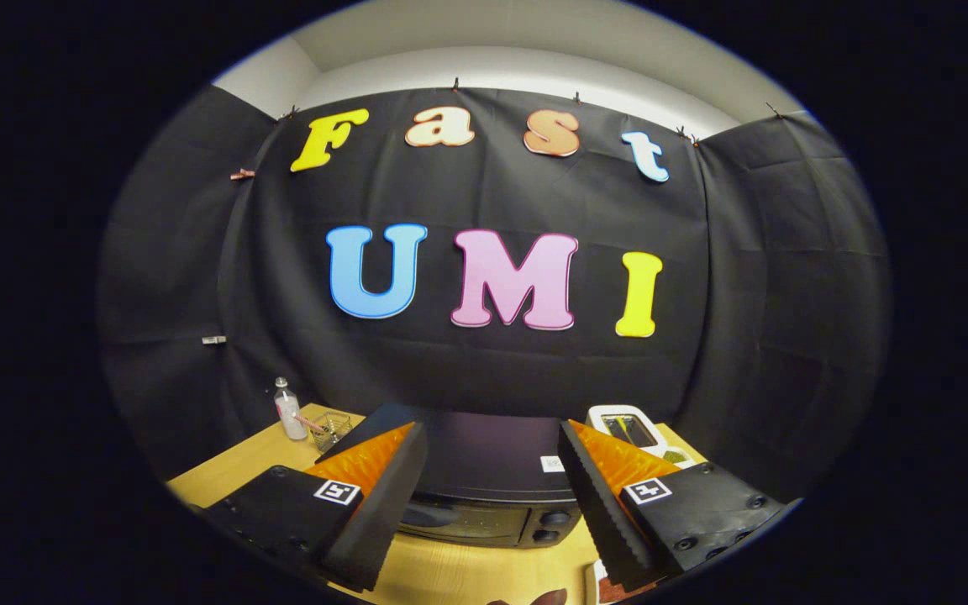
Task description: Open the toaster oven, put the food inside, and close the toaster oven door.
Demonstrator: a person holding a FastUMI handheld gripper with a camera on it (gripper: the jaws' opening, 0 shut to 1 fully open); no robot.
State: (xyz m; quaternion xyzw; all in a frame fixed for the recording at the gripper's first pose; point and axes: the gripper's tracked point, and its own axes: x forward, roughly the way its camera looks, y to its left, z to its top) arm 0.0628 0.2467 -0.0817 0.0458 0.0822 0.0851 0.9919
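Observation:
A black toaster oven (484, 470) stands on the wooden table (232, 470), just ahead of my fingers and seen from above. Its top and the upper strip of its front show between them, with two knobs (553, 525) at the right end of the front. The door looks closed. My gripper (492, 454) is open and held high over the near side of the oven, with nothing between its fingers. A reddish-brown thing (534, 598) lies near the table's front edge below the fingers. I cannot tell whether it is the food.
A small clear bottle (288, 409) and a glass holding a pink stick (328, 428) stand at the back left of the table. A white appliance with slots (628, 427) sits at the back right, beyond the right finger. Black cloth walls close in the booth.

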